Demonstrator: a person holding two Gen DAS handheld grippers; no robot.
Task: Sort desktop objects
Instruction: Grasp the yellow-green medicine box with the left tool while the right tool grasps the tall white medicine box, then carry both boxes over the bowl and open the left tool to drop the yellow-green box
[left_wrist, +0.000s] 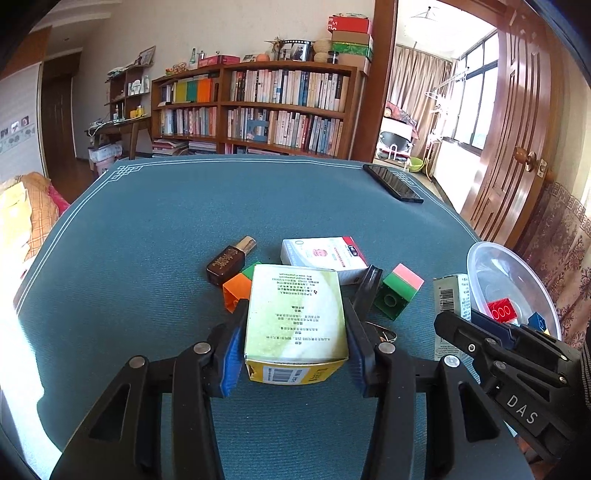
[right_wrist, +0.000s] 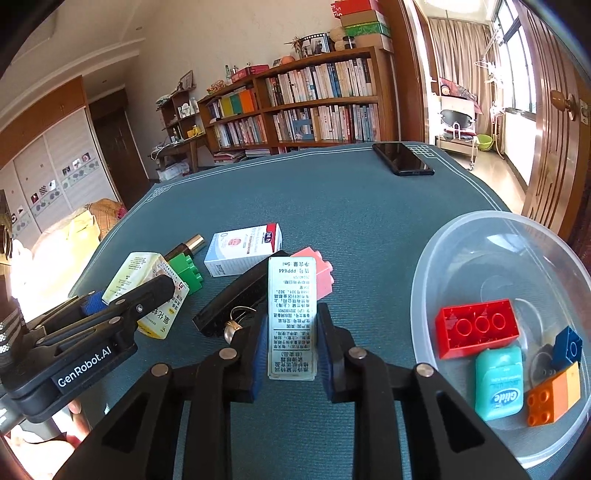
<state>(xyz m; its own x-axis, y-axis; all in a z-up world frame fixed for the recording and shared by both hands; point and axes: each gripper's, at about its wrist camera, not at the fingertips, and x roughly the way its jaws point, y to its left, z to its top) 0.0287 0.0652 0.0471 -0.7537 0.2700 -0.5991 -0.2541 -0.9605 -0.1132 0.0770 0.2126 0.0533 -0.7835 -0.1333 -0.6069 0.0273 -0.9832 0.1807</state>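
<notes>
**Both grippers clamped on boxes over the teal mat**

Nearest in the left wrist view, the left gripper (left_wrist: 295, 332) has its blue-padded jaws pressed against both sides of a yellow-green medicine box (left_wrist: 295, 317), barcode end facing the camera. In the right wrist view, the right gripper (right_wrist: 290, 347) grips a slim pale box (right_wrist: 291, 317) printed with dense text, jaws tight on its long sides.

Just right of that gripper sits a clear plastic bowl (right_wrist: 461, 236) on the teal table mat (right_wrist: 295, 199). Inside it lie a red building brick (right_wrist: 476, 326), a teal dental floss case (right_wrist: 499, 384), an orange brick (right_wrist: 552, 397) and a small blue brick (right_wrist: 567, 347), close together.

Between the two grippers a black case (right_wrist: 240, 295) lies on the mat with a metal ring (right_wrist: 236, 321) against it. Beyond it sit a pink brick (right_wrist: 317, 269), a green brick (right_wrist: 186, 271) touching the yellow-green box, and a white-and-blue carton (right_wrist: 243, 251) lying flat. A dark brown bottle with a gold cap (left_wrist: 231, 260) lies on its side left of the carton, by an orange block (left_wrist: 236, 291).

At the far right corner of the mat rests a black smartphone (right_wrist: 402, 158), well apart from everything else. Behind the table stands a bookshelf (left_wrist: 288, 110).
</notes>
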